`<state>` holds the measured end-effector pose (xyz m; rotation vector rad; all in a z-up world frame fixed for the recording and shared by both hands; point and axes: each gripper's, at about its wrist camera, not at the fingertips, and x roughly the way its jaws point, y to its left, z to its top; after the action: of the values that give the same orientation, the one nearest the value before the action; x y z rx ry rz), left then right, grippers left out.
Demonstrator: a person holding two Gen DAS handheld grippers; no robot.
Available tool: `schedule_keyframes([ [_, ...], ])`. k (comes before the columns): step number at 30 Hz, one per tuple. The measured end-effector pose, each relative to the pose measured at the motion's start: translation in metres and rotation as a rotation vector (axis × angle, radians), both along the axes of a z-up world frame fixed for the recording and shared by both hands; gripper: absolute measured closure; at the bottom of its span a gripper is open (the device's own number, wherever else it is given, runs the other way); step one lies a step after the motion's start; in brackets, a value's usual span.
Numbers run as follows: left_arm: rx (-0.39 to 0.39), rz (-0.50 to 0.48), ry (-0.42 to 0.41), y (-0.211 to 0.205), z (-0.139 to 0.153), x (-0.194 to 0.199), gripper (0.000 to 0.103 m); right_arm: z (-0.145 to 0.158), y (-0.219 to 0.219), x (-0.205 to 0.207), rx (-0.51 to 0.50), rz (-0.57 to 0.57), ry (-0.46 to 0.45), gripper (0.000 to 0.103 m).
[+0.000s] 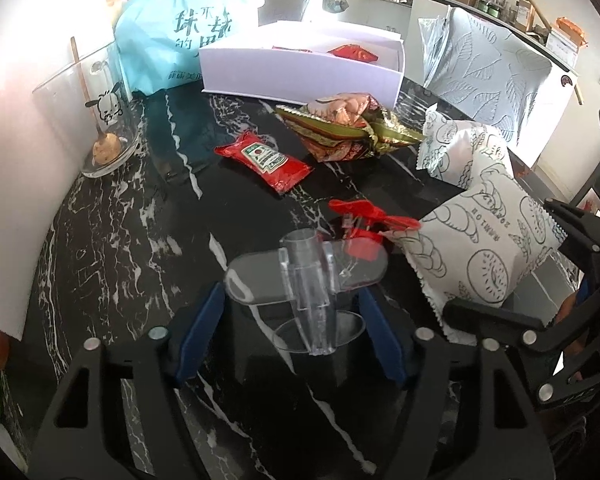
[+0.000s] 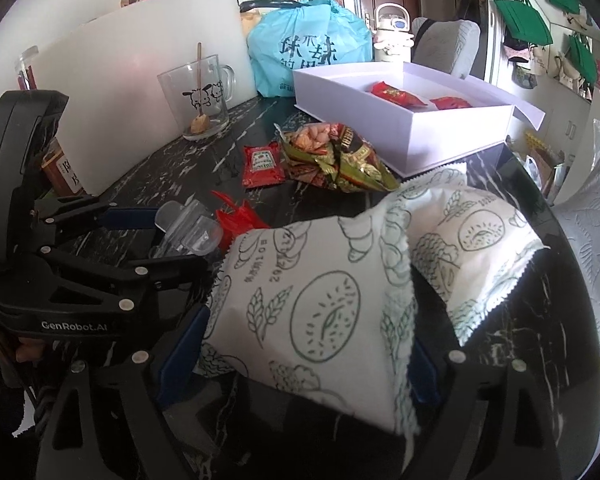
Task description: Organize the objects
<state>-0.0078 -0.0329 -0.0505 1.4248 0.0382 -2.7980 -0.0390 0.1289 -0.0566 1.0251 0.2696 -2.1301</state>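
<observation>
A clear plastic stand [image 1: 308, 280] rests on the black marble table [image 1: 120, 240] between the blue pads of my left gripper [image 1: 292, 340], which do not press on it. My right gripper [image 2: 300, 360] straddles a white printed bread packet [image 2: 312, 304]; its jaws stand wide and the packet rests on the table. A second bread packet [image 2: 472, 248] lies just behind. Further back are a red torn wrapper [image 1: 372, 220], a ketchup sachet [image 1: 266, 160] and a crumpled snack bag [image 1: 348, 128]. The open white box [image 2: 400, 132] holds red packets. In the right wrist view, my left gripper [image 2: 180, 240] is at the left.
A glass mug [image 2: 198, 96] with a stick in it stands by the white board [image 2: 120, 80] at the back left. A blue bag [image 2: 308, 48] sits behind the box. A patterned paper towel roll [image 2: 592, 240] is at the right edge.
</observation>
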Motion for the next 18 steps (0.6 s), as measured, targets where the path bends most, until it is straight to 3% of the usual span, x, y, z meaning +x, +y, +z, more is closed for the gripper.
schedule_keyframes([
  [1,-0.001,-0.004,0.002,0.001,0.0,0.0,0.041,0.0,0.0,0.0,-0.005,0.002,0.003,0.014],
  [2,0.001,-0.009,0.004,0.001,0.0,0.0,0.05,0.0,0.0,0.001,-0.011,0.005,0.005,0.018],
  [4,0.003,-0.009,0.01,0.001,0.002,-0.001,0.061,0.001,-0.001,0.003,-0.041,0.029,0.0,0.034],
  [8,0.006,-0.015,0.006,0.001,0.002,-0.002,0.061,0.003,-0.003,0.004,-0.05,0.04,0.001,0.046],
  [18,0.039,-0.004,0.002,-0.001,0.011,0.005,0.062,0.01,0.005,0.006,-0.066,0.042,-0.033,0.05],
])
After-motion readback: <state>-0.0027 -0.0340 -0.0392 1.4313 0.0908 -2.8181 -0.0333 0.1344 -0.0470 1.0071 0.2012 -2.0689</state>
